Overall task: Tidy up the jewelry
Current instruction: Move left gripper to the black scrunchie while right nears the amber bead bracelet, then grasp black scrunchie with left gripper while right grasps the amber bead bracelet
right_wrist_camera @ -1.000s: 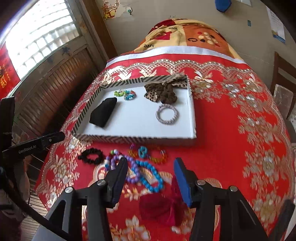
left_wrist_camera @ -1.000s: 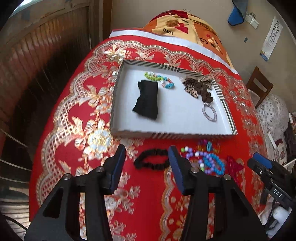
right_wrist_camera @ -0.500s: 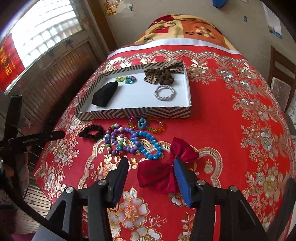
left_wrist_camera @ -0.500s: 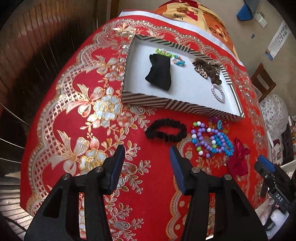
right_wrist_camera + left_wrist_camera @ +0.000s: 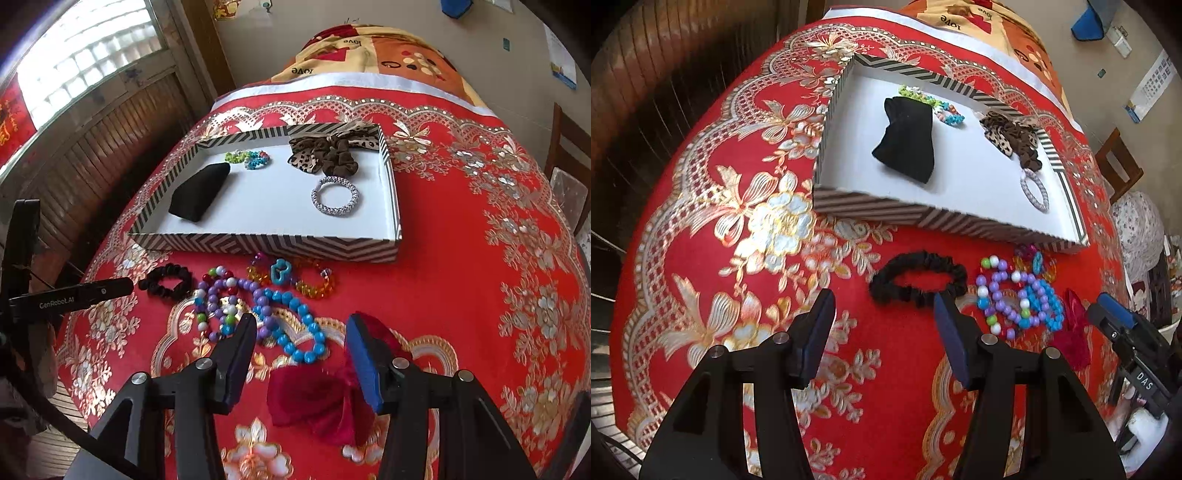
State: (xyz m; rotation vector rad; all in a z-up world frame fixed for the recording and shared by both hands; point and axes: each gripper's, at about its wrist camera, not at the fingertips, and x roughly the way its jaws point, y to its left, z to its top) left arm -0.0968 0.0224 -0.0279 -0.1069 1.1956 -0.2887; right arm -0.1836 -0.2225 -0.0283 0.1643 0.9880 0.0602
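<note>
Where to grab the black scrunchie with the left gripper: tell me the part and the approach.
Pinch the black scrunchie at its near band, coming down from above with the open left gripper. It lies flat as an open ring on the red tablecloth, so one finger fits inside the loop.

Red floral tablecloth [image 5: 461, 229] covers the table, a wooden chair [image 5: 1119, 166] sits beside it, bright window [image 5: 85, 62] glowing behind.

Red floral tablecloth [image 5: 461, 236] carries striped tray [image 5: 266, 245], beads [image 5: 295, 325], scrunchie [image 5: 918, 282].
</note>
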